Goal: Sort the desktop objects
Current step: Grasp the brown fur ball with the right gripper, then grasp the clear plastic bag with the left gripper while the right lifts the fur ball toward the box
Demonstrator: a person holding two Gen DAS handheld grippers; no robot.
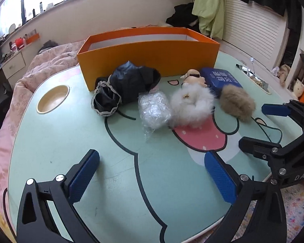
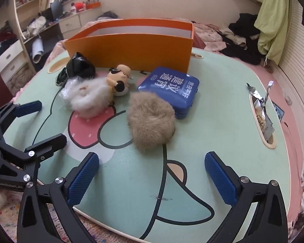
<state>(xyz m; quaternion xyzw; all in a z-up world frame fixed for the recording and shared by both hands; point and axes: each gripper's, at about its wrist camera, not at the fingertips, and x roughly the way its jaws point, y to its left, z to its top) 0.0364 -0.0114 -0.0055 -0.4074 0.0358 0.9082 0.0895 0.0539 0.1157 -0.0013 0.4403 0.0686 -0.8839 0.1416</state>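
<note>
An orange box [image 1: 148,56] [image 2: 129,50] stands open at the back of the mint-green table [image 1: 71,141] [image 2: 223,121]. In front of it lie a black bag [image 1: 129,83] [image 2: 79,66], a clear plastic bundle [image 1: 154,109], a white fluffy scrunchie [image 1: 192,105] [image 2: 89,97], a small toy figure [image 1: 193,77] [image 2: 119,79], a blue tin [image 1: 221,79] [image 2: 170,89] and a brown fluffy scrunchie [image 1: 238,103] [image 2: 152,119]. My left gripper [image 1: 152,174] is open over the table's near side, nothing between its fingers. My right gripper [image 2: 152,176] is open just short of the brown scrunchie.
A round cup recess [image 1: 53,99] sits at the table's left. A slot [image 2: 262,119] at the right holds foil snack wrappers. A pink quilt [image 1: 30,75] lies behind and to the left, clothes [image 2: 243,38] are piled at the back right.
</note>
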